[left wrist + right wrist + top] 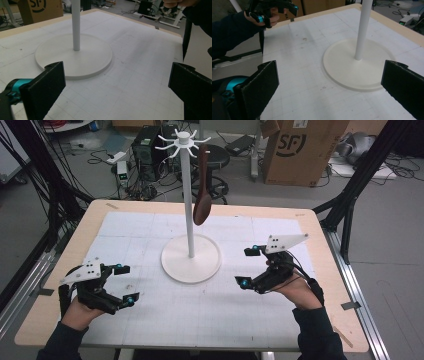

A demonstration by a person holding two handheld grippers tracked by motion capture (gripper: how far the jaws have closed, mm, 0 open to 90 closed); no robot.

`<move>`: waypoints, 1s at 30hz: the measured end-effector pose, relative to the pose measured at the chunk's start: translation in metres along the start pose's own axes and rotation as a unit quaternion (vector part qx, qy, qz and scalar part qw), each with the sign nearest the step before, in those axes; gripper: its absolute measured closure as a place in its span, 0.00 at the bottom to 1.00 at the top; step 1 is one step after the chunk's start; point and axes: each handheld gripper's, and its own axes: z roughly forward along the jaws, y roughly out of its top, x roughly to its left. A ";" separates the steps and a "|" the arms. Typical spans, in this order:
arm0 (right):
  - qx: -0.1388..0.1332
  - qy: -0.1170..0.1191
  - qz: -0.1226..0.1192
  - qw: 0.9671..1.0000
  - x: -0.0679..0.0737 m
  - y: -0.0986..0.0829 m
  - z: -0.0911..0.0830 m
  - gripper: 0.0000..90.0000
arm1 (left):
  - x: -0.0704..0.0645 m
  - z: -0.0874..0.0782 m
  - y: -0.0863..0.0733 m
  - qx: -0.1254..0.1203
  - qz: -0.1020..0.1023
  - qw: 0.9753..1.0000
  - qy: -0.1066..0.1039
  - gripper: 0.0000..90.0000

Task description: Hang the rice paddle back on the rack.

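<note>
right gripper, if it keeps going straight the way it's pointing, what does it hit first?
Likely the white stand's round base. The right gripper is open and empty, aimed low across the white mat; the base lies ahead, slightly right of centre. Depth is unclear, so it might graze the mat just before the base's rim.

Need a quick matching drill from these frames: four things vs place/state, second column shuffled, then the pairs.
1. left gripper
2. right gripper
3. brown spoon
4. stand base

a. hangs from a hook at the stand's top
b. white disc lying at mid table
c. open, to the left of the stand
d. open, to the right of the stand

Pairs: 1-c, 2-d, 3-a, 4-b
</note>
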 end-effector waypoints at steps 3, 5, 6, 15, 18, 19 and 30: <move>-0.002 0.001 0.006 1.000 0.001 -0.010 0.000 0.00 | 0.000 0.000 0.000 0.000 0.000 1.000 -0.001 0.02; -0.004 0.002 0.010 1.000 0.001 -0.016 0.000 0.00 | 0.000 0.000 0.000 0.001 -0.001 1.000 -0.002 0.02; -0.003 0.002 0.011 1.000 0.001 -0.019 0.001 0.00 | 0.000 0.001 0.000 0.001 0.000 1.000 -0.003 0.02; -0.006 -0.008 0.026 1.000 0.005 -0.041 0.000 0.00 | 0.000 0.001 0.000 0.001 -0.001 1.000 -0.002 0.02; -0.004 -0.008 0.029 1.000 0.006 -0.046 0.000 0.00 | 0.000 0.001 0.000 0.001 -0.001 1.000 -0.003 0.02; -0.005 -0.007 0.030 1.000 0.006 -0.048 0.000 0.00 | 0.000 0.001 0.000 0.002 0.000 1.000 -0.003 0.02; 0.006 -0.023 0.024 0.999 0.013 -0.059 0.000 0.00 | 0.001 0.001 0.000 -0.001 -0.002 1.000 -0.005 0.02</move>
